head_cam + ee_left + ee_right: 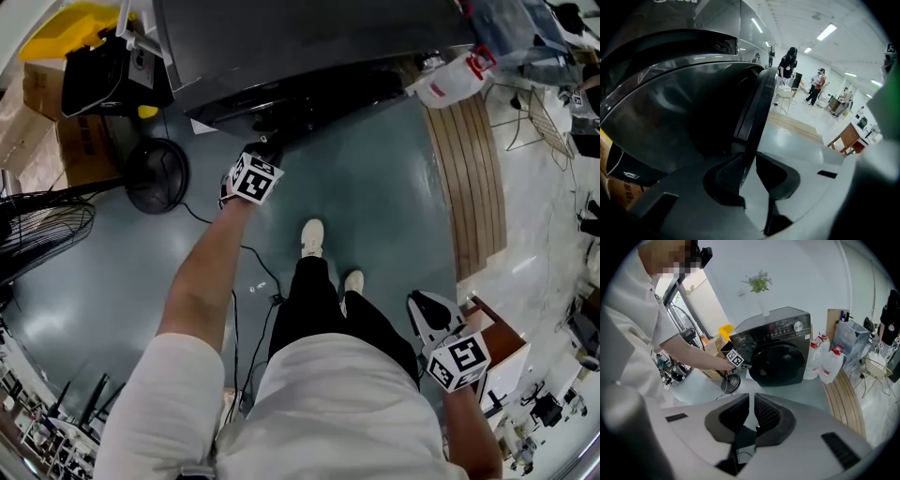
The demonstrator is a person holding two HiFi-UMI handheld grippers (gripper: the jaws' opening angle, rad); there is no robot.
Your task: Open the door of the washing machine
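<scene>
Door (pixel 759 108) of the washing machine (pixel 309 37) seems to stand a little off the machine's front. Its dark curved rim runs straight between the jaws of the left hand-held gripper (pixel 262 155), and the pads are closed on that rim, one on each face. The person's left arm is stretched forward to reach it. In the right gripper view the grip sits at the door's left edge. The machine is a dark front-loader on the grey-green floor (pixel 375 206), with a dial and a control panel along the top of its front.

The right hand-held gripper (pixel 424 314) hangs low at the person's right side, well apart from the machine. Its jaws are drawn almost together — only a thin slit shows, with nothing in it — and it points toward the machine.

Just to the machine's right, two white jugs (pixel 830 366) with red caps stand at the end of a strip of wooden boards (pixel 473 178). On the floor to the machine's left lies a round black fan (pixel 155 175), near some cardboard boxes (pixel 37 112). The person's white shoes (pixel 313 236) are planted on the floor in front of the machine.
</scene>
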